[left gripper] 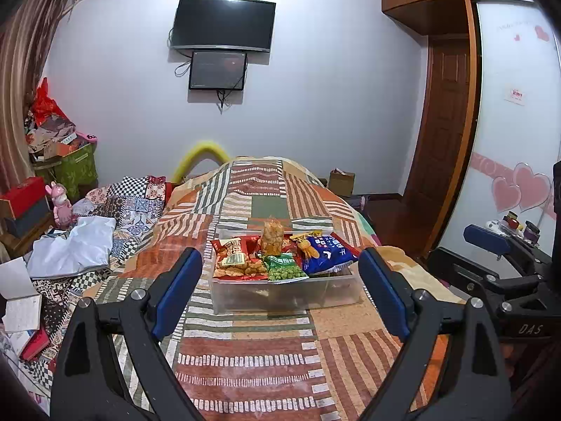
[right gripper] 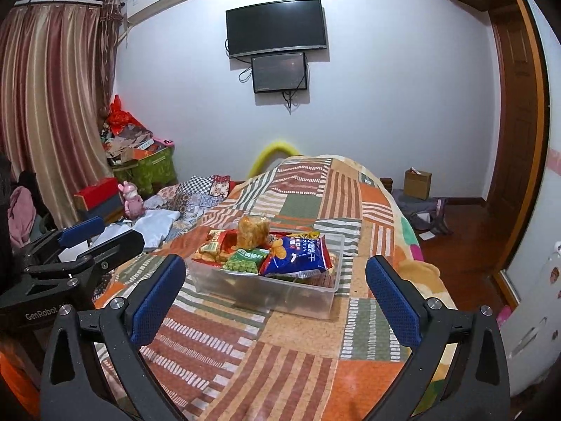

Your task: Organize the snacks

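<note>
On the patchwork bedspread (left gripper: 245, 336) a clear snack bin (left gripper: 287, 293) faces both grippers' wide, empty jaws.

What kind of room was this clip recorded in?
Most likely a home bedroom: a bed under a patchwork blanket, a wardrobe with heart stickers, curtains and a wall-mounted TV. The clear snack bin sits on the bed.

Snack packets (left gripper: 280, 258) heaped in clear plastic bin (left gripper: 287, 294) on patchwork bedspread.
</note>
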Tool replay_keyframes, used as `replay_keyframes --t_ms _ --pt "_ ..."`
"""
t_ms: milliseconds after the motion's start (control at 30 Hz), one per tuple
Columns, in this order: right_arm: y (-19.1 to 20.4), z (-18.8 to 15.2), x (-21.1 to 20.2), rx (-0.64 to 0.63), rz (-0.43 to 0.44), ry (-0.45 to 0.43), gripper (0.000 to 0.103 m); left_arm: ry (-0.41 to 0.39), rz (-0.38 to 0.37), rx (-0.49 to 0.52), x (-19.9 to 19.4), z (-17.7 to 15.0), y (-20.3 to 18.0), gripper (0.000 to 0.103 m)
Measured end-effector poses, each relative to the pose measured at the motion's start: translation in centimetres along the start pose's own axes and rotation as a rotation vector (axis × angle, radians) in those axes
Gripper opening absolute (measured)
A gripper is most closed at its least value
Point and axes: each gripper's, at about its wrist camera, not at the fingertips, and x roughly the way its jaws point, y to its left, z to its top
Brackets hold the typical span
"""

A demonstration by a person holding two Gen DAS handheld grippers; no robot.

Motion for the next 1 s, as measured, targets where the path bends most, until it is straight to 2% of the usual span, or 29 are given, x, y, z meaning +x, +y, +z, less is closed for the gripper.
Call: replay_keyframes --t_ms 1000 --pt "-0.11 0.04 0.13 0.017 0.003 0.000 0.103 0.003 -0.010 -0.006 0.54 -0.12 0.16 0.096"
